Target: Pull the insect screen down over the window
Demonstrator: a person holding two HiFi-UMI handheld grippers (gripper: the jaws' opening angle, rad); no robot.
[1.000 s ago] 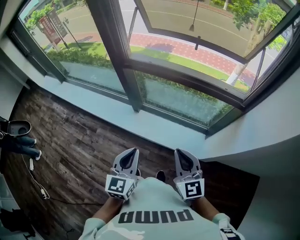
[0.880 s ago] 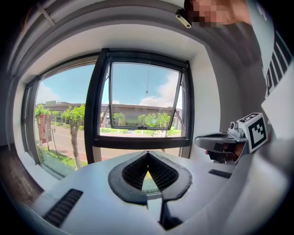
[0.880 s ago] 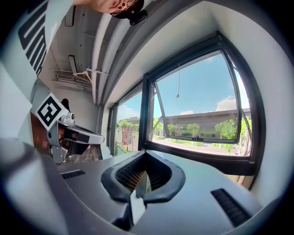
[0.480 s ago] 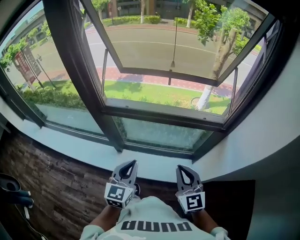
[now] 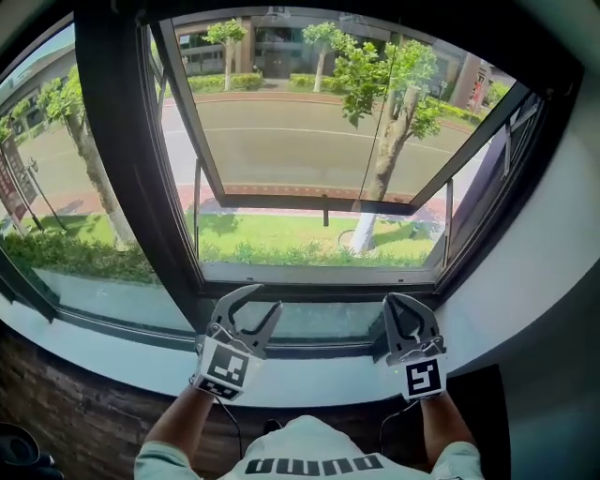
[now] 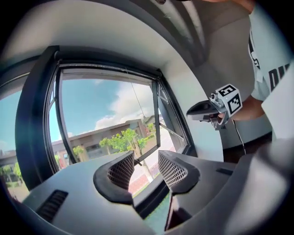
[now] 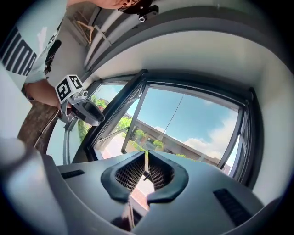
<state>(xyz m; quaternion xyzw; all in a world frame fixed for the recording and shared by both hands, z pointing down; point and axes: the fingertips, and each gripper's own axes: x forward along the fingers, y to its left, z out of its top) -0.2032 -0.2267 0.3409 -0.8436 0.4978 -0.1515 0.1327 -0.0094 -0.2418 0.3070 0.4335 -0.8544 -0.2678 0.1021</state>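
The left claw (image 6: pixel 146 159) stands partly apart, with a clear gap between its meshed pads. Its jaws have just been opening and nothing lies between them; only the outdoors shows through. The right claw (image 7: pixel 145 158) is closed pad to pad on nothing, and the thin line seen through its slit is far off in the window. In the head view both claws point at the window's lower rail from above the near edge of the white sill (image 5: pixel 112 342). They are well apart, the left one rolled to one side and the right more upright.

Since a second ago both hands have come up from low against the person's shirt, over the wooden floor, to sill level. The view has lifted to take in the whole opening.

Beyond the claws, the sash (image 5: pixel 309 202) is pushed outward at its bottom. A pull cord (image 5: pixel 364 122) hangs from the dark top of the frame (image 5: pixel 272 11) down the middle of the opening. It ends in a small toggle (image 5: pixel 325 212), which the head view shows against the sash's lower bar.

The insect screen is nowhere drawn across the opening. I judge that it sits rolled up in the top of the frame, so the pull has not begun. The rise and the opening left claw read as a reach towards the cord, which is well above both claws.
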